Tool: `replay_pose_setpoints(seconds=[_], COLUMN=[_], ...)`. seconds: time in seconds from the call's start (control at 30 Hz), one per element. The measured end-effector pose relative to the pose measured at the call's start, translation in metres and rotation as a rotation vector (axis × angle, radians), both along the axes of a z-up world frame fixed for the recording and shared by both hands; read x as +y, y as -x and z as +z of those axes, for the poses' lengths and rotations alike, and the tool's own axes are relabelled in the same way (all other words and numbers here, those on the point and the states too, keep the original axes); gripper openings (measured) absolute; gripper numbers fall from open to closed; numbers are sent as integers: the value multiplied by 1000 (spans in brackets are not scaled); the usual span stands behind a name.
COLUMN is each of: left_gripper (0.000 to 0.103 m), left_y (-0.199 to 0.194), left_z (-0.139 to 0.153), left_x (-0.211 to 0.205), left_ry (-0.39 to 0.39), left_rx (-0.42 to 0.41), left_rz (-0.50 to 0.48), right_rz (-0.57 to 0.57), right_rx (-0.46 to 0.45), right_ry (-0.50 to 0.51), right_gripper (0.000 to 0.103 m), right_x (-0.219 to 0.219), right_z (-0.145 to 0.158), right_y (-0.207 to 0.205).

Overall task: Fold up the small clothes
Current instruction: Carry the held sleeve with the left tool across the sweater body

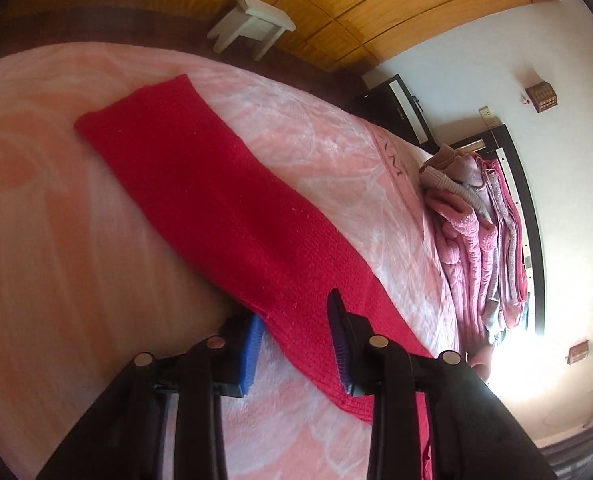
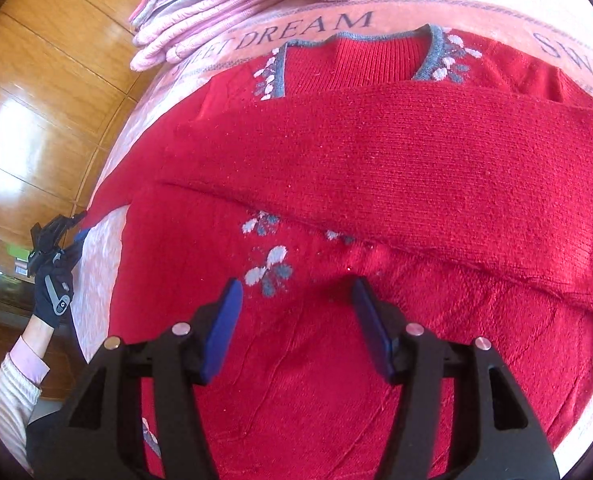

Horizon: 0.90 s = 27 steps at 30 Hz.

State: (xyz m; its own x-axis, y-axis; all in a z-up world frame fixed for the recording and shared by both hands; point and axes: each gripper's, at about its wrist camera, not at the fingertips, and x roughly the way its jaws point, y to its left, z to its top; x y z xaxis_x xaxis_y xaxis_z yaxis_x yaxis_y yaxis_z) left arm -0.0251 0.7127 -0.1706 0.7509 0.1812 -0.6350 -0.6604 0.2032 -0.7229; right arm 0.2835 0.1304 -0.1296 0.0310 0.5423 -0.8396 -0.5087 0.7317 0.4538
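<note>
While spread flat, red sweater (image 2: 336, 168), bedspread (image 1: 76, 220) edge

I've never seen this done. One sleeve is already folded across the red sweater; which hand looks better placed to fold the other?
Probably the left gripper: its open fingers straddle the outstretched sleeve. The right gripper hovers open over the sweater's body.

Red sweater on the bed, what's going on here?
A person with a handheld gripper in each hand is folding a red sweater laid flat on a pink bedspread. One sleeve is already folded across the chest. The left gripper is open, its fingers straddling the edge of the other outstretched sleeve. The right gripper hovers open over the body. A stack of folded pink clothes sits nearby.
</note>
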Motion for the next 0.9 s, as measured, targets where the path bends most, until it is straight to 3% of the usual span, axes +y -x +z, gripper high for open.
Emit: replay_pose_setpoints(seconds=[0.27, 0.33, 0.4, 0.6, 0.9], left_gripper=[30, 25, 14, 8, 8], left_y=[-12, -14, -15, -23, -92], left_z=[6, 8, 10, 28, 75], left_x=[11, 11, 9, -4, -82], left_ry=[-59, -73, -93, -158, -227], left_rx=[-1, 11, 21, -11, -101], left_rz=[8, 8, 2, -3, -230], right_rz=[15, 13, 12, 6, -45], right_rx=[-24, -23, -21, -16, -27], right_ry=[1, -3, -7, -10, 0], right_gripper=[59, 59, 58, 58, 58], right_x=[3, 2, 0, -6, -25], right_z=[-2, -2, -2, 1, 7], right_y=[0, 0, 0, 4, 3])
